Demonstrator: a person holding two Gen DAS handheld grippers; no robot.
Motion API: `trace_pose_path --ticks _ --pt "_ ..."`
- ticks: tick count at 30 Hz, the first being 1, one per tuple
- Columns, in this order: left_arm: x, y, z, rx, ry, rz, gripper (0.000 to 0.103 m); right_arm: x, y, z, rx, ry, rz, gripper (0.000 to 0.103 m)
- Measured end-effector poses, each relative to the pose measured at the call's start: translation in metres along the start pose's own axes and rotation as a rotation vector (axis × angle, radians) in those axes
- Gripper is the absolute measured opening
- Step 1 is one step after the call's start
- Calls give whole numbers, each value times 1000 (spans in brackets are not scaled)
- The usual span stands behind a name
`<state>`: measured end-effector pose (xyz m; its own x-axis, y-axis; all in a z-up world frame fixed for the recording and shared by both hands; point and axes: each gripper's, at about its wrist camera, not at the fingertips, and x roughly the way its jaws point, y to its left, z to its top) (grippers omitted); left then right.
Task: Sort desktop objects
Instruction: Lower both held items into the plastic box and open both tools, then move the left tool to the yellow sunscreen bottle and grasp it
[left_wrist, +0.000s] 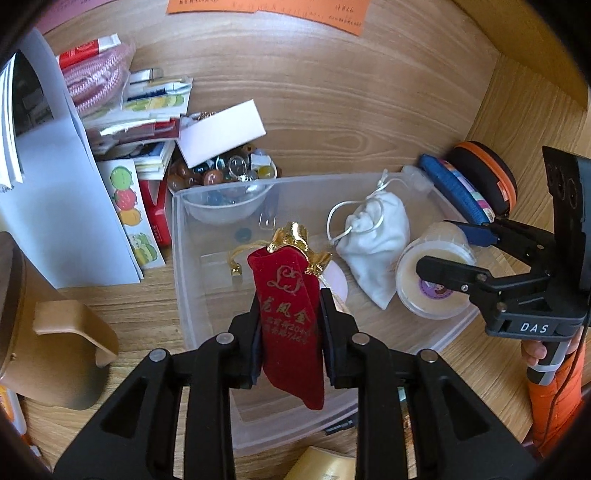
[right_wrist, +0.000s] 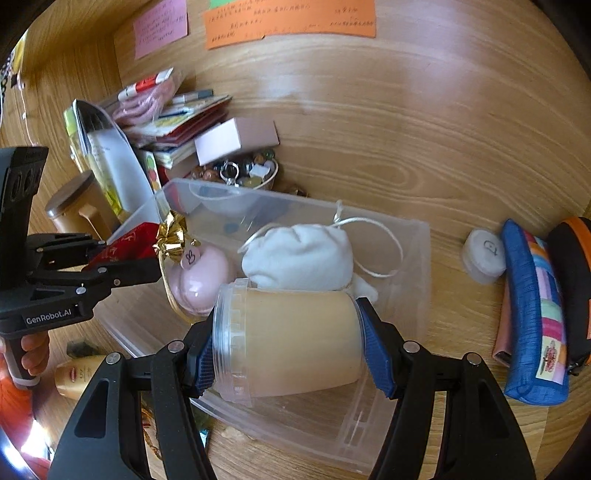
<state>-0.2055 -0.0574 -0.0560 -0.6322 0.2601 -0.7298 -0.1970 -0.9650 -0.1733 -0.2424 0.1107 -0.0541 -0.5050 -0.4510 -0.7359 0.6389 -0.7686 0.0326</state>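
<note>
hanging over the clear plastic bin (left_wrist: 177, 236), a red velvet pouch (left_wrist: 291, 325) with a gold-tied neck is being pinched flat between the nearly closed pads of the left gripper (left_wrist: 290, 317). the right gripper (right_wrist: 288, 332) is gripping a round lidded jar (right_wrist: 291, 332) of yellowish stuff sideways across its jaws at about half spread, also above the bin. inside the bin a white drawstring bag (right_wrist: 299, 258) is lying beside a pink rounded case (right_wrist: 203, 280). behind the bin a bowl of glass marbles (left_wrist: 221, 173) is sitting near a stack of booklets (left_wrist: 147, 110), and a blue pencil case (right_wrist: 532, 314) is lying off to the right on the wooden desk (right_wrist: 369, 129).
</note>
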Motion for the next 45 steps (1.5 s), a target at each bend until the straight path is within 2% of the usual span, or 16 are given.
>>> trace_pose_path --ticks 4,14,21,26,30,41,45 --pt "-1 -2 -1 10 -2 0 27 6 2 -2 -5 21 6 62" --pt "0 -9 -2 40 0 -3 44 9 7 -4 -33 28 5 63" --pt "-3 -13 -2 51 0 -8 51 5 3 -4 -22 16 5 65" --pt "-9 -11 -2 44 -29 14 65 3 5 -5 -25 9 2 65" --pt "-12 -7 0 25 -34 4 65 0 5 -4 -24 -1 3 68" --pt "-34 -15 4 51 -74 58 67 -31 14 1 -35 -57 -13 71" --pt "-50 -20 2 57 -107 100 80 -49 21 -1 -40 -84 -27 74"
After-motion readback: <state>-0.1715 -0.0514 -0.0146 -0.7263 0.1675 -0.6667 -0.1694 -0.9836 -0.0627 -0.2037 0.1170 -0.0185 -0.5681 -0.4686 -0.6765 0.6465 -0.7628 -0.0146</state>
